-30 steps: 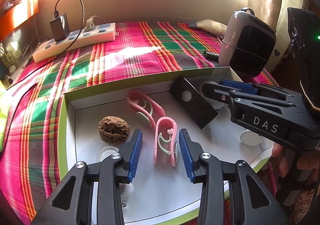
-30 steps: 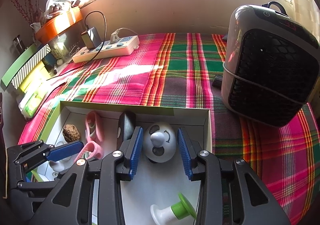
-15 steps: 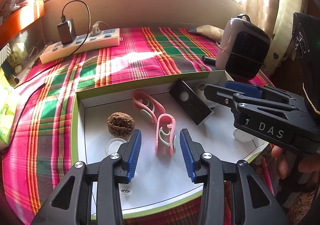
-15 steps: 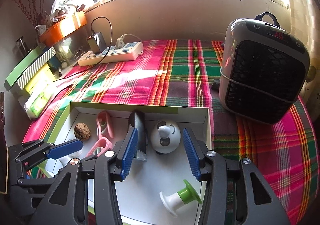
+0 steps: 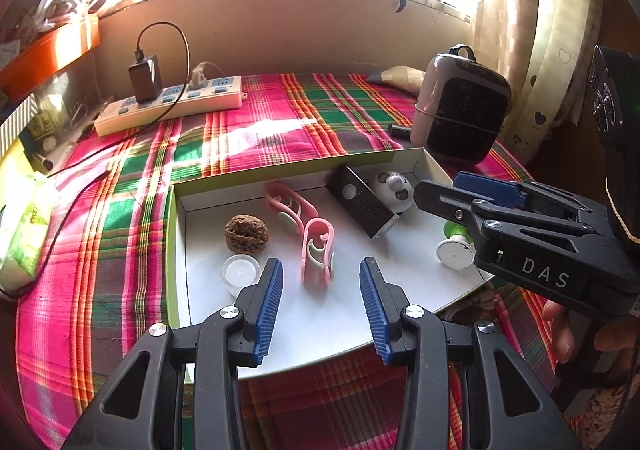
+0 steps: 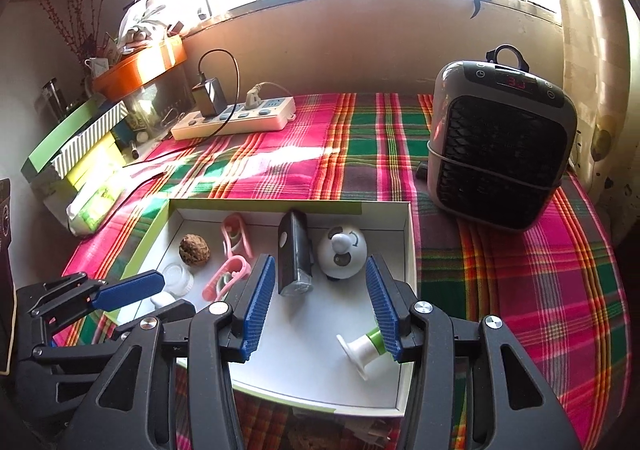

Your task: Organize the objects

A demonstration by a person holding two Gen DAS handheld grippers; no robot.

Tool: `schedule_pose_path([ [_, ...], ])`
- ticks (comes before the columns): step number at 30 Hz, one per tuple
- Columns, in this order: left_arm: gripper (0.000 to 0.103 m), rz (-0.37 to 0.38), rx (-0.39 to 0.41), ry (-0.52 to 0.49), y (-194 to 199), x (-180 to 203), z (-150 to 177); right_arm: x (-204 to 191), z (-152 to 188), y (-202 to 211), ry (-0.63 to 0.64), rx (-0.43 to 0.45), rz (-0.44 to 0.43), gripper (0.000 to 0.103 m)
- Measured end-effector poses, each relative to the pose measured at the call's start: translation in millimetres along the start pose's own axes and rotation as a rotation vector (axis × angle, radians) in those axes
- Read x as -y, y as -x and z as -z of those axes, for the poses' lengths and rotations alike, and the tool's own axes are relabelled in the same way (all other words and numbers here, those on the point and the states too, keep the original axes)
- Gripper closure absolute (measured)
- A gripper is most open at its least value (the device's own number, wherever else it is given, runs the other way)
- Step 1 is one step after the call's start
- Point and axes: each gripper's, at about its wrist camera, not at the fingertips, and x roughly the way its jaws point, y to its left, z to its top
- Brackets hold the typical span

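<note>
Both grippers — left gripper (image 5: 320, 286), right gripper (image 6: 320, 290) — hover spread apart, empty, above the white tray (image 6: 304, 362).

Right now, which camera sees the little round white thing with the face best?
The right wrist view: the round white face toy sits whole inside the box, between the open right gripper fingers. In the left wrist view it is small, in the far corner, partly behind the black device.

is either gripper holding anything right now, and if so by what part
Nothing is held. The left gripper hangs open short of the pink clip; the right gripper is open above the tray.
</note>
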Motion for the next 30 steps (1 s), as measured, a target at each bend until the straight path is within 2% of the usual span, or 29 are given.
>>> schedule_pose_path([
  [10, 0.064, -0.021, 0.025, -0.016, 23, 7, 20, -6, 20, 32, 0.0, 0.044, 0.009, 0.054],
  [19, 0.064, 0.015, 0.05, -0.021, 39, 18, 38, -5, 42, 58, 0.008, 0.069, 0.037, 0.054],
  [30, 0.064, 0.096, -0.006, -0.036, 32, 34, 59, 10, 72, 70, -0.04, 0.055, 0.072, 0.054],
])
